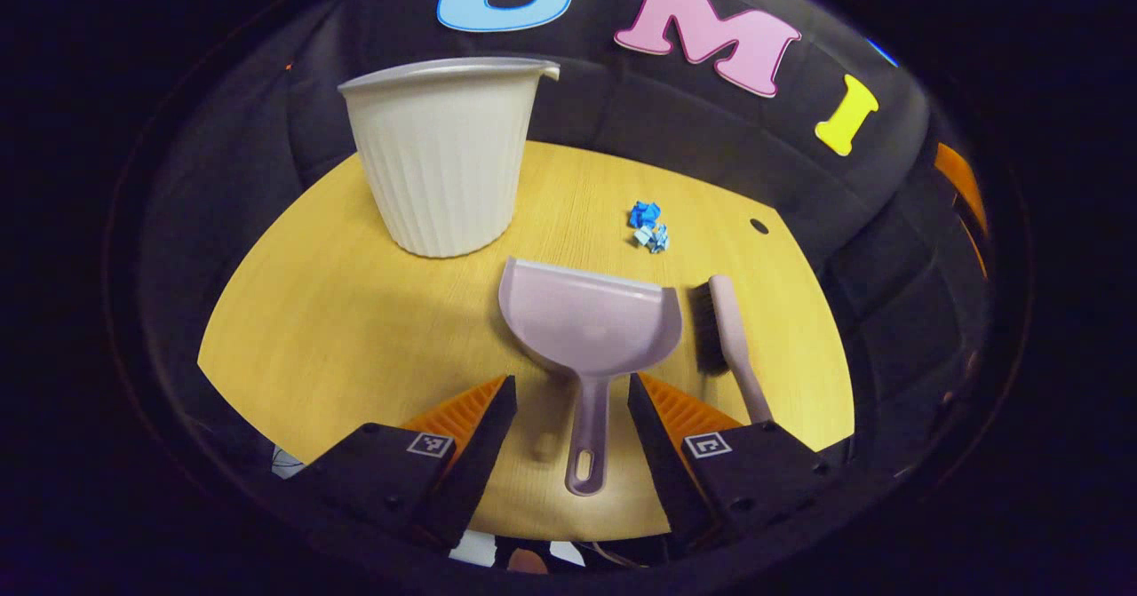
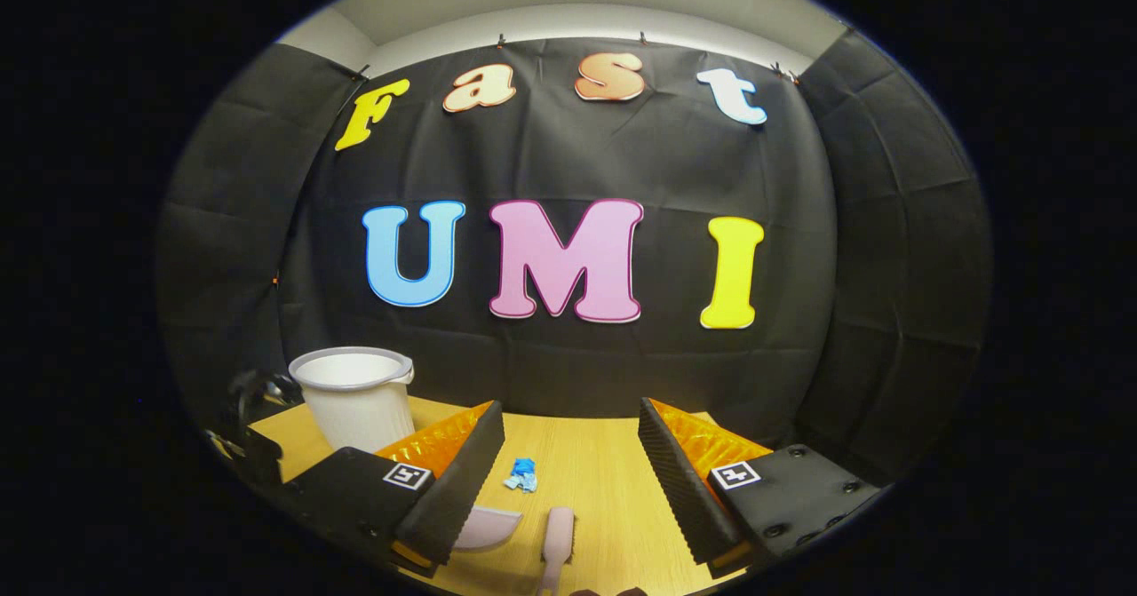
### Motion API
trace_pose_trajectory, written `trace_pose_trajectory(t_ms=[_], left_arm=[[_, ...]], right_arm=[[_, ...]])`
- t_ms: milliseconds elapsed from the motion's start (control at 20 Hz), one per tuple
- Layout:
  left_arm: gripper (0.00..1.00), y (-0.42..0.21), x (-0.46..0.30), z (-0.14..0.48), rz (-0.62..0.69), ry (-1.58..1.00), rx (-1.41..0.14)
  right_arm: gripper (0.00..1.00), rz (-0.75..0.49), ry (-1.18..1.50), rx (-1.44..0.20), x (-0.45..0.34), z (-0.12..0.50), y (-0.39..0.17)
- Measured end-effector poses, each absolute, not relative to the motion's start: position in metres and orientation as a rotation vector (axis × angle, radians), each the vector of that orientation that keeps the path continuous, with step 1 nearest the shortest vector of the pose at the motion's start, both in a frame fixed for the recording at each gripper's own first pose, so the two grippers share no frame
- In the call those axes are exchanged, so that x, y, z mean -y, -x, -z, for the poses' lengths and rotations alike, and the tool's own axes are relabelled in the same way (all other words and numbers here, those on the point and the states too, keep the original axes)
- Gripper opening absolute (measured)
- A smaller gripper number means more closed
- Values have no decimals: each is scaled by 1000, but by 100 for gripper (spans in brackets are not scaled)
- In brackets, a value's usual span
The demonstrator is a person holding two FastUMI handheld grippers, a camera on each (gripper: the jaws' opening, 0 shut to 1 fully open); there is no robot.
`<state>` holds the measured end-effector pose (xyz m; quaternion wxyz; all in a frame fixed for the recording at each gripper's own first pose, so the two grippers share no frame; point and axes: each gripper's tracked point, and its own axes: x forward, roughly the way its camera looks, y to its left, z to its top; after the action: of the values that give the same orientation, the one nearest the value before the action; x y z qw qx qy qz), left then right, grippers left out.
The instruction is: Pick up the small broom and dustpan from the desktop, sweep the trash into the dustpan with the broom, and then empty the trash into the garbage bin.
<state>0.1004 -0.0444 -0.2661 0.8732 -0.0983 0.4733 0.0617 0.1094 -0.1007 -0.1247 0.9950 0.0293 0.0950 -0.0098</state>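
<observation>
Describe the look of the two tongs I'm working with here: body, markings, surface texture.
Left tongs: black angular finger bodies, each carrying a small square black-and-white marker tag near its base, with ribbed inner faces and small screw holes in the housings. Right tongs: the same build, black blocks with a square marker on each finger, finely ridged gripping faces and visible screws on the right-hand block. No cables or sleeves are visible.

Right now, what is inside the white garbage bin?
The garbage bin stands upright on the table. Both views show only its outer wall and rim, so its inside is hidden. The blue paper trash lies on the table, outside it.
</observation>
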Motion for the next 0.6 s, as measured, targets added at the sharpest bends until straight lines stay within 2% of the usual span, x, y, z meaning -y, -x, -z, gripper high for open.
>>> trace_pose_trajectory(t_ms=[150,200,250,600], left_arm=[[77,-109,53,293,-125,177,-1104],[77,-114,56,302,-126,180,-1147],[77,-118,59,308,-128,178,-1183],[77,-143,68,339,-156,107,-1401]], right_arm=[[98,-18,-85,-265,104,156,-110],[95,-28,-89,-294,106,166,-110],[98,-38,-105,-311,106,171,-109],[98,-133,-153,-401,115,198,-112]])
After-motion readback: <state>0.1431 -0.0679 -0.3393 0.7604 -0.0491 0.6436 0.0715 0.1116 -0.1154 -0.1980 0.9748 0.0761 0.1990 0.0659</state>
